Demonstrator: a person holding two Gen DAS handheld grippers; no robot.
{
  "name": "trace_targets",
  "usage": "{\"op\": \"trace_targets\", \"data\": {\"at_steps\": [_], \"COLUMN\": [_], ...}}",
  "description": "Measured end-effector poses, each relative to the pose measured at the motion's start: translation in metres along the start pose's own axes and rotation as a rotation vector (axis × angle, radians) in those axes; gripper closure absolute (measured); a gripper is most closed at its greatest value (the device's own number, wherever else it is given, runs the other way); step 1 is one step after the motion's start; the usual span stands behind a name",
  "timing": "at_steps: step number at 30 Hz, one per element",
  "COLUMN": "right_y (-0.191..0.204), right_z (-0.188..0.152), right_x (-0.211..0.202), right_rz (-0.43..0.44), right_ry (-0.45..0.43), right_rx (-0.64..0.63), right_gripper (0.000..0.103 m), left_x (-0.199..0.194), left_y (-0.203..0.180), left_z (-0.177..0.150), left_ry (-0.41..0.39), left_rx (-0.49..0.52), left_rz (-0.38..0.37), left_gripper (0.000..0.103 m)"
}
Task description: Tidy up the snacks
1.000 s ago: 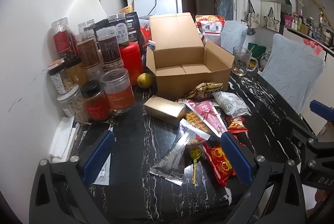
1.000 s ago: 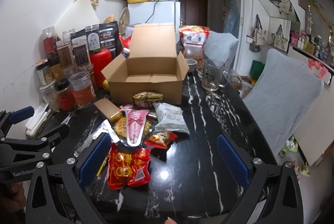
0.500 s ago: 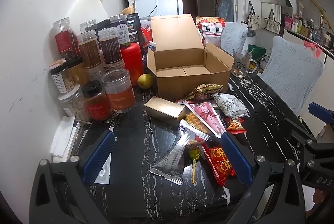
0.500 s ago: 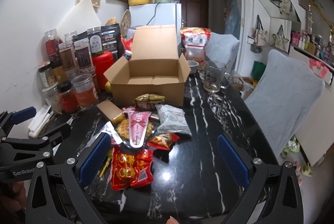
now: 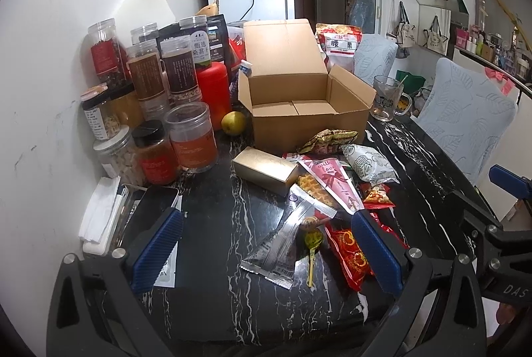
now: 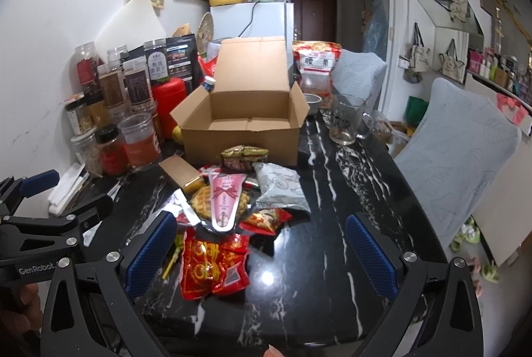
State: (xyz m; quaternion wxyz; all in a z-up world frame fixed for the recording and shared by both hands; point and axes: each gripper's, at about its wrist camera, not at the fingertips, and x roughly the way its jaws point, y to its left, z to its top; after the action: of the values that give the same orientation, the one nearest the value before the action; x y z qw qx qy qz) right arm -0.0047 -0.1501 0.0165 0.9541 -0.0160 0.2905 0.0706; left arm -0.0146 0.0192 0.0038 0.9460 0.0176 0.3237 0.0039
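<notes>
An open, empty cardboard box [image 5: 299,111] [image 6: 242,137] stands on the black marble table [image 5: 232,217] [image 6: 335,224]. In front of it lies a heap of snacks: a gold box [image 5: 264,170], a pink waffle packet [image 5: 329,184] [image 6: 226,200], a white patterned bag [image 5: 369,162] [image 6: 279,187], a silver sachet [image 5: 282,244], a lollipop [image 5: 312,240] and a red packet [image 5: 349,252] [image 6: 209,264]. My left gripper [image 5: 266,252] hangs open above the silver sachet and lollipop. My right gripper [image 6: 261,255] is open too, near the table's front edge, its left finger beside the red packet.
Several jars [image 5: 189,134] [image 6: 139,141] and a red canister [image 5: 212,84] crowd the wall on the left. A pear [image 5: 233,123], a glass mug [image 5: 387,97] [image 6: 347,117], a phone [image 5: 153,207], tissues [image 5: 98,217] and a cashew bag [image 6: 317,67] also stand around. Chairs [image 6: 459,151] line the right side.
Both grippers have drifted slightly forward toward the snack heap; the box and snacks look a little closer. Nothing was grasped or moved.
</notes>
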Motion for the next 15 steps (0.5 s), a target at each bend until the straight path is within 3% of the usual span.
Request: {"op": "trace_targets", "data": {"at_steps": [15], "right_y": [0.007], "right_z": [-0.021], "right_x": [0.024], "right_rz": [0.065], "right_ry": [0.081], "right_rx": [-0.017], "right_gripper": [0.0], "left_x": [0.004], "left_y": [0.018], "left_z": [-0.015], "left_ry": [0.022], "left_rx": [-0.034], "left_rz": [-0.009], "left_gripper": [0.0]}}
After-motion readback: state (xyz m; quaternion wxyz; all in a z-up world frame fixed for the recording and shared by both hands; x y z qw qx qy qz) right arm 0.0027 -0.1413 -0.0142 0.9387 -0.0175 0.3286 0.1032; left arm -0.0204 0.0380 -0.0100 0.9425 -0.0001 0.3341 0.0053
